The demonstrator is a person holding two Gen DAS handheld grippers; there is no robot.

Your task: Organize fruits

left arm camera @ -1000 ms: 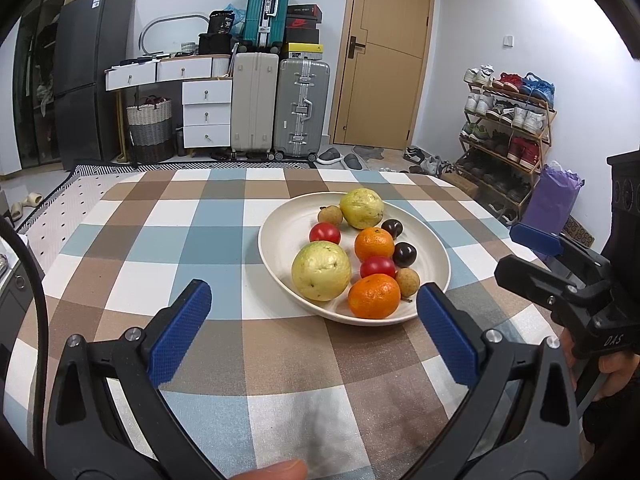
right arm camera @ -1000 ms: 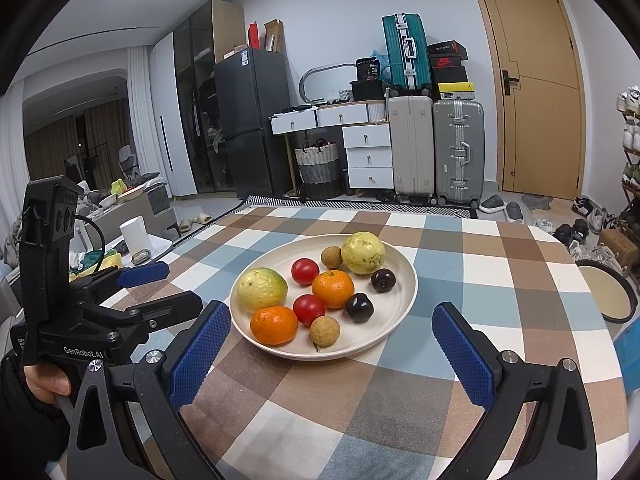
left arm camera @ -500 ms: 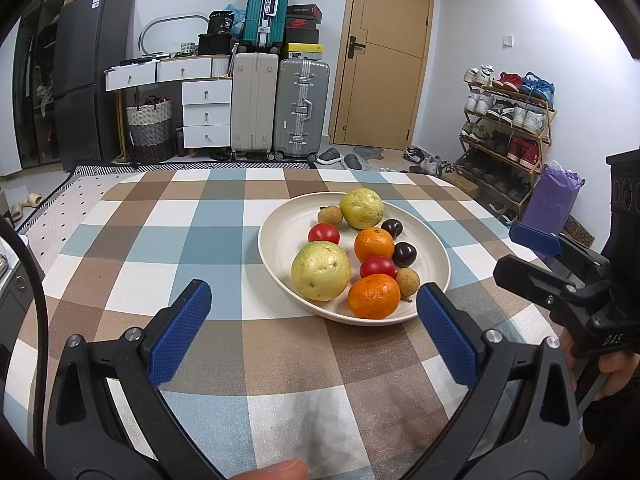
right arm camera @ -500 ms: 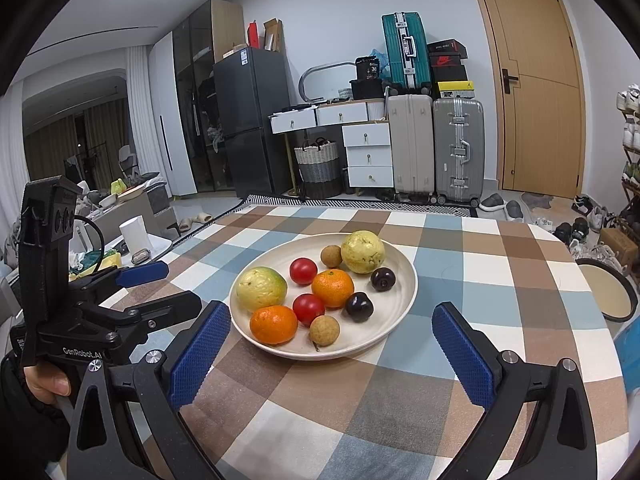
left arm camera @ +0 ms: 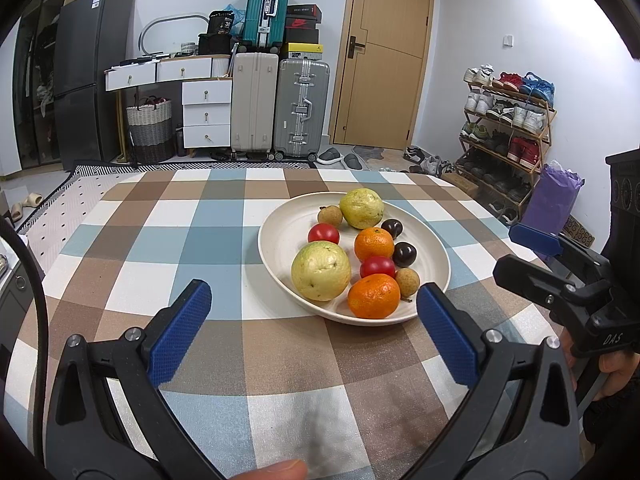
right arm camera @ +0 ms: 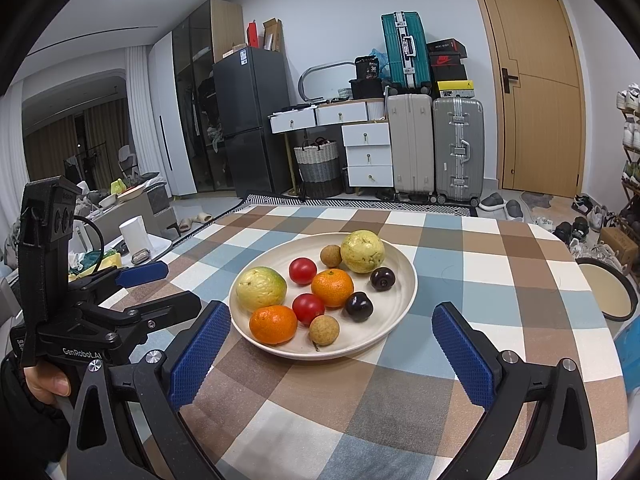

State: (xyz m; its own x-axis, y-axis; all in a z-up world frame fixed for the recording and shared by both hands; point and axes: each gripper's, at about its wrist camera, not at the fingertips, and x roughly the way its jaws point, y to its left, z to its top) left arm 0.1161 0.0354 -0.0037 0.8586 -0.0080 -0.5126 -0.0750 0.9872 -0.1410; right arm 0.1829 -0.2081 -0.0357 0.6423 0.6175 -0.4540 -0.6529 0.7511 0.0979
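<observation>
A cream plate sits on the checked tablecloth and carries two yellow-green guavas, two oranges, two red tomatoes, two dark plums and two brown longans. My left gripper hovers open just short of the plate's near rim, with nothing between its blue pads. My right gripper is open too, in front of the plate. Each view shows the other gripper at its edge: the right one, the left one.
A second round dish lies at the table's right edge. Off the table to the left stand a white cup and clutter. Suitcases, drawers, a fridge, a door and a shoe rack line the room behind.
</observation>
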